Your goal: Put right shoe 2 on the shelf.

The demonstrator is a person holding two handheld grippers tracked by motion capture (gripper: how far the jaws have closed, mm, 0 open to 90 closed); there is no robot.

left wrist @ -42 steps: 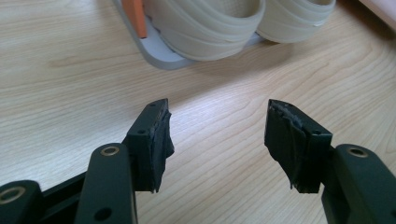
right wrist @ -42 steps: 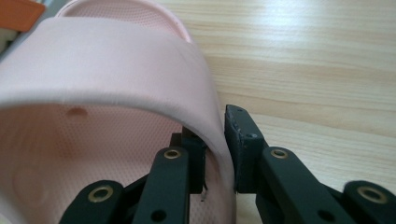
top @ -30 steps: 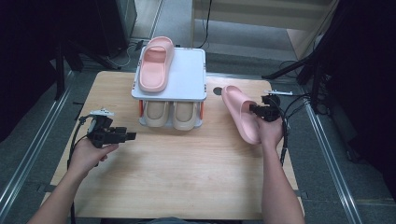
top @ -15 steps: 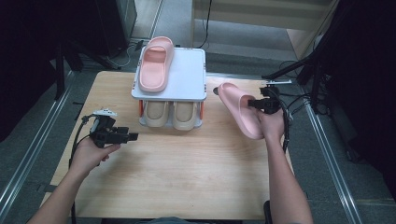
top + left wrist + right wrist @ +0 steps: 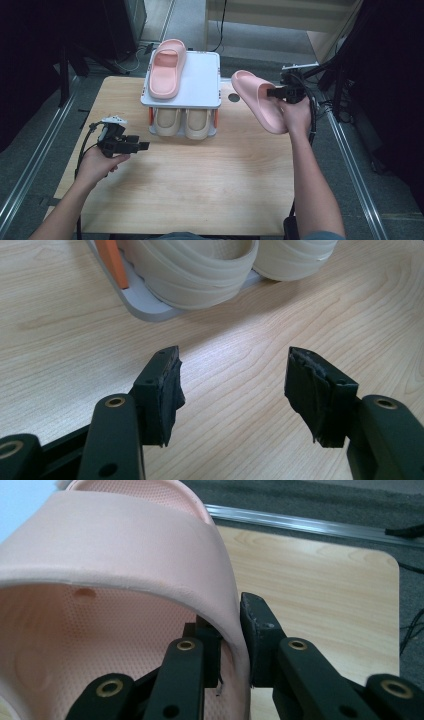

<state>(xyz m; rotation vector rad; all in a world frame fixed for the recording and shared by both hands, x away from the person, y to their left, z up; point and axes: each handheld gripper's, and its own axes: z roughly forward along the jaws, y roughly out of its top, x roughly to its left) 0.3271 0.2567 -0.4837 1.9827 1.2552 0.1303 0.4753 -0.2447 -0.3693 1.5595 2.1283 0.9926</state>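
Wooden table (image 5: 200,190), pale grain, centre of frame, dark floor around. Lower left: left gripper (image 5: 142,146), jaws wide apart, nothing between, just above the tabletop. Centre: grey two-tier rack (image 5: 200,82), beige slippers (image 5: 182,122) on lower shelf. Right of centre: right gripper (image 5: 272,92) clamped on strap of pink slipper (image 5: 257,100), held tilted in the air beside rack. Upper centre: second pink slipper (image 5: 166,67) flat on rack top.

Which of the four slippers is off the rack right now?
The pink slipper at the right, clamped in the right gripper above the table. The other pink slipper lies on the rack's top shelf; both beige slippers sit underneath.
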